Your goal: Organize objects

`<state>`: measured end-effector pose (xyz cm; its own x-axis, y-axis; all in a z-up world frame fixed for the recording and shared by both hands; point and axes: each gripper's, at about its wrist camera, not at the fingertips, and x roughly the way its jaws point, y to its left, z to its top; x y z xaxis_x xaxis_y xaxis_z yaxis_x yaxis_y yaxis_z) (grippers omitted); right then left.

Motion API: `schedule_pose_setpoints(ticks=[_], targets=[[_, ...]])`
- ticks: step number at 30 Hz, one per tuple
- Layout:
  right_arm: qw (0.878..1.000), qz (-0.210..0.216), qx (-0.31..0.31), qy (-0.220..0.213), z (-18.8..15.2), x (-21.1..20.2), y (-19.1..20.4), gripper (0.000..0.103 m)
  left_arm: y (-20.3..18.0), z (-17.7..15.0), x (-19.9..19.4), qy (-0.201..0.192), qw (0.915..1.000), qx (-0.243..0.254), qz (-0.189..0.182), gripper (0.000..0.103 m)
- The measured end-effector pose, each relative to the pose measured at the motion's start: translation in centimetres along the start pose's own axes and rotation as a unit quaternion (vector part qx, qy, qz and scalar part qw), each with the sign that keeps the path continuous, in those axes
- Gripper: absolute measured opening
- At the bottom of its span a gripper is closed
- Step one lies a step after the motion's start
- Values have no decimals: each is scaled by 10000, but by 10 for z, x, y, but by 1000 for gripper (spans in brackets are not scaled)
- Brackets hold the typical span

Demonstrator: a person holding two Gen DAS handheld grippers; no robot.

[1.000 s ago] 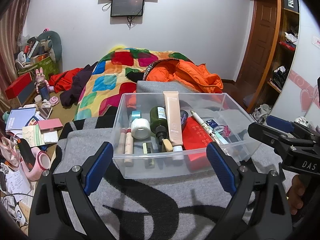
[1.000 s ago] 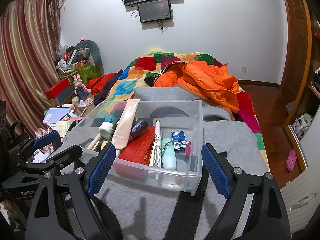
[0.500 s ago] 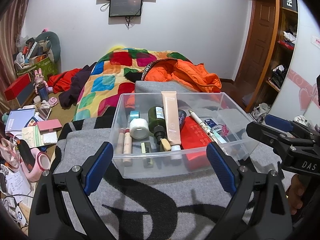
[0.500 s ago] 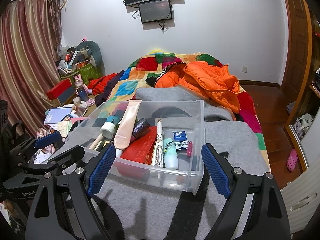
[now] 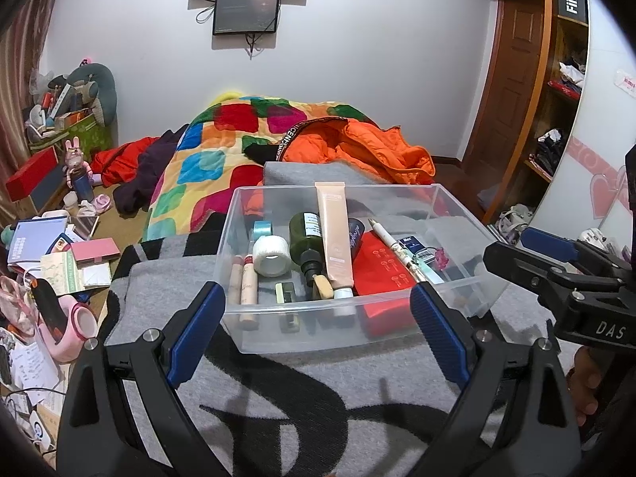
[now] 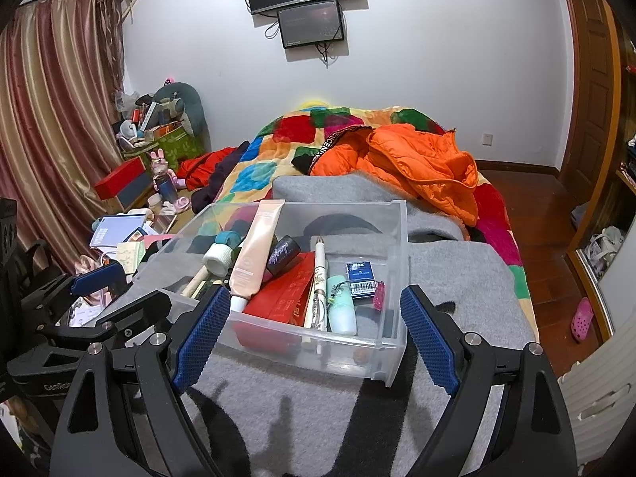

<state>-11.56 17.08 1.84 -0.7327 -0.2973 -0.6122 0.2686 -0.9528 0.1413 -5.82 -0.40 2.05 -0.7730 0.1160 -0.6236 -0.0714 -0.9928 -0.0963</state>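
Both claws, left (image 5: 318, 334) and right (image 6: 314, 338), gape empty before the clear bin (image 5: 338, 326)

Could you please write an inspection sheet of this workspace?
Surface: grey blanket on the bed.
Job's things: clear bin holding beige tube, green bottle, tape roll, red packet, pen.
Clutter: papers and boxes at the bedside.
Grippers: left hand-held gripper and right hand-held gripper open, empty.
Cables: below the wall screen.
Surroundings: orange jacket, curtain.
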Motion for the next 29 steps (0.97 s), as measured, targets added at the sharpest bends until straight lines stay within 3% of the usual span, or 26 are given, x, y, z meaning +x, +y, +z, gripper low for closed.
schedule_pose_setpoints(ticks=[29], targets=[[10000,40,49,72,-5,2,3,86,-7,-3,-1,-9,9999,145,-71,95]])
